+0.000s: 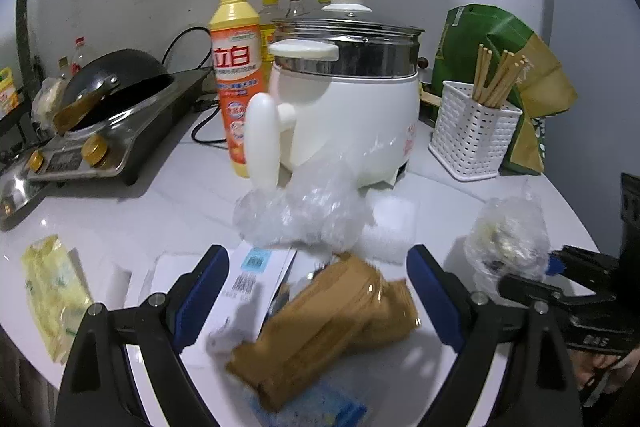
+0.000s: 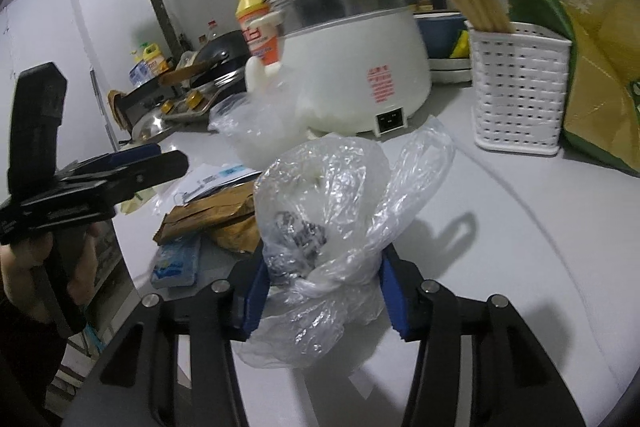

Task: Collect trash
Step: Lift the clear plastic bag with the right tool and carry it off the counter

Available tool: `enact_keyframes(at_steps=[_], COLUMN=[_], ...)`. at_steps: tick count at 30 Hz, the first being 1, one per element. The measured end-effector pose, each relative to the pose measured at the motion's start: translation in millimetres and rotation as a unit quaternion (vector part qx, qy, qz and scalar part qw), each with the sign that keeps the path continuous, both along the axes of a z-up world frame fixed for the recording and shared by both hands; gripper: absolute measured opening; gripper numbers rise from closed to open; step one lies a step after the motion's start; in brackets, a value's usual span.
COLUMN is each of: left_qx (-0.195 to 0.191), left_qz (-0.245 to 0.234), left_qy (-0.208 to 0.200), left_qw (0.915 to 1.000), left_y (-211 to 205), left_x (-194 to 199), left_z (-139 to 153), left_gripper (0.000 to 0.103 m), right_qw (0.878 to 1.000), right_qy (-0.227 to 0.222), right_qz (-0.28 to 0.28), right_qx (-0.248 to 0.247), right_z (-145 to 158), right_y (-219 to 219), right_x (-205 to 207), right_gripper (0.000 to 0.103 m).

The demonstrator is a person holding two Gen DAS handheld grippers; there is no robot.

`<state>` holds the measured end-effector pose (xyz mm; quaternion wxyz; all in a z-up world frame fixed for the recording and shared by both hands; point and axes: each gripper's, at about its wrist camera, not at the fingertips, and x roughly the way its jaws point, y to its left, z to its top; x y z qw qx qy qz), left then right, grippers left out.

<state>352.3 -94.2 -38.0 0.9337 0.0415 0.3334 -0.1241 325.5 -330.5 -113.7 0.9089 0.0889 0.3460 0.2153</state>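
Right wrist view: the right gripper [image 2: 320,291] has its blue pads pressed into a knotted clear plastic bag [image 2: 320,211], which bulges up and forward of the fingers. The left gripper [image 1: 320,291] stands wide open around a brown paper wrapper [image 1: 320,327], long axis slanting between the pads, untouched. Another crumpled clear bag [image 1: 304,207] lies beyond, before the white cooker [image 1: 352,123]. The bag's dark contents are unreadable.

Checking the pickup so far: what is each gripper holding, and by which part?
The right gripper grips the knotted clear plastic bag at its tied lower end. The left gripper holds nothing, open over the brown wrapper.
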Motion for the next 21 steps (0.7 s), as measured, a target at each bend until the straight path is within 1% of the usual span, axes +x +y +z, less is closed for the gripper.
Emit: enact_keyframes(at_steps=[4, 7, 9, 11, 12, 13, 14, 15, 16, 17, 18, 19, 21], left_qx=[0.018, 0.015, 0.02, 0.022, 0.022, 0.024, 0.025, 0.027, 0.028, 0.027, 0.026, 0.027, 0.025], left_qz=[-0.004, -0.011, -0.012, -0.01, -0.012, -0.015, -0.015, -0.016, -0.018, -0.02, -0.022, -0.025, -0.026], left_qy=[-0.003, -0.009, -0.006, 0.007, 0.011, 0.014, 0.016, 0.02, 0.024, 0.024, 0.022, 0.02, 0.014], left_qw=[0.9998, 0.9998, 0.9997, 0.9997, 0.9996, 0.9995, 0.9994, 0.9993, 0.9992, 0.9992, 0.9992, 0.9991, 0.9993], left_y=[-11.8, -16.4, -18.5, -20.3, -21.2, -22.4, -22.7, -23.8, -25.0, -26.4, -27.0, -28.5, -29.1], left_x=[15.6, 23.1, 29.6, 38.9, 41.6, 44.0, 44.7, 46.2, 46.4, 45.2, 43.7, 42.2, 37.7], left_z=[-0.8, -1.5, -4.7, -10.7, -12.5, -14.3, -15.1, -16.3, -16.8, -16.3, -15.2, -13.9, -9.3], left_gripper=[0.091, 0.091, 0.091, 0.091, 0.086, 0.075, 0.069, 0.059, 0.054, 0.044, 0.036, 0.03, 0.022], right_qw=[1.0, 1.0, 1.0, 0.999, 0.999, 0.999, 0.999, 0.999, 0.999, 0.999, 0.999, 0.999, 0.999], right_qy=[-0.002, -0.003, -0.002, 0.0, 0.001, 0.001, 0.0, 0.0, -0.001, -0.001, -0.001, -0.001, -0.003], right_qz=[-0.011, -0.023, -0.03, -0.037, -0.04, -0.041, -0.044, -0.046, -0.048, -0.049, -0.05, -0.05, -0.05], right_qx=[0.003, 0.004, 0.005, 0.006, 0.006, 0.006, 0.005, 0.004, 0.005, 0.005, 0.005, 0.004, 0.003], right_z=[1.8, 1.0, -0.4, -1.4, -1.9, -2.1, -1.6, -1.1, -0.8, -0.9, -0.6, -0.3, 0.9], right_y=[-10.8, -19.6, -26.0, -31.7, -33.9, -35.1, -36.9, -38.5, -41.6, -43.7, -44.4, -44.5, -44.5], right_x=[2.9, 4.5, 4.0, 4.2, 4.4, 4.5, 4.2, 3.8, 2.7, 1.0, 0.2, -0.8, -3.0], right_gripper=[0.047, 0.047, 0.047, 0.047, 0.047, 0.047, 0.047, 0.047, 0.047, 0.047, 0.047, 0.047, 0.047])
